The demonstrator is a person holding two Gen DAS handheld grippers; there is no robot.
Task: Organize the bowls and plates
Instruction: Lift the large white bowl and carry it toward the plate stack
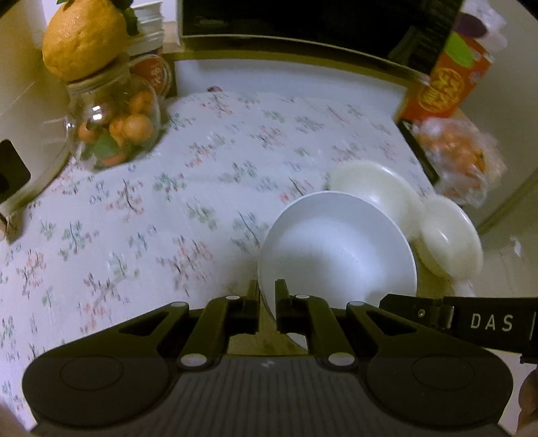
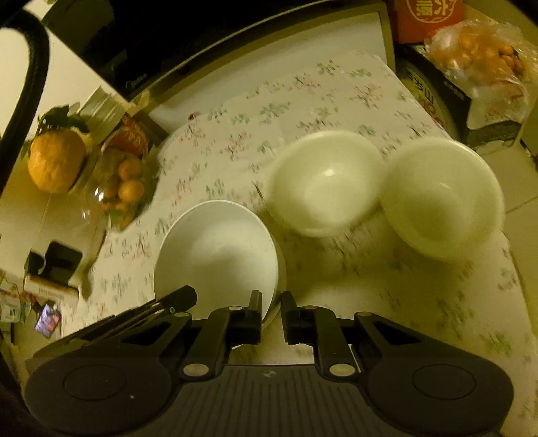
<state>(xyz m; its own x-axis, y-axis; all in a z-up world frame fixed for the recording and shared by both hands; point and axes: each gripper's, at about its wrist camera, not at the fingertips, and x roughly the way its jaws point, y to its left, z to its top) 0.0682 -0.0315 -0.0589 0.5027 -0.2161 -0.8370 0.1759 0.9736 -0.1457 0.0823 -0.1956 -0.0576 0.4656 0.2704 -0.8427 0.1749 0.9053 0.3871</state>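
Note:
A white bowl [image 1: 336,248] [image 2: 215,255] hangs tilted above the floral tablecloth, held from two sides. My left gripper [image 1: 268,285] is shut on its near rim, one finger inside the bowl and one outside. On the opposite rim my right gripper [image 2: 271,297] is shut the same way. Each view shows the other gripper's black body at the bowl's edge. Two cream bowls [image 2: 322,181] [image 2: 440,198] stand side by side on the cloth, beyond the held bowl; the left wrist view shows them too [image 1: 370,188] [image 1: 450,235].
A glass jar of small oranges [image 1: 114,131] topped by a large citrus fruit [image 1: 84,37] stands at the back left. A red box [image 1: 444,84] and a bag of oranges [image 1: 460,158] sit at the right. A dark appliance [image 1: 302,20] lines the back. The table's right edge [image 2: 514,269] drops to a tiled floor.

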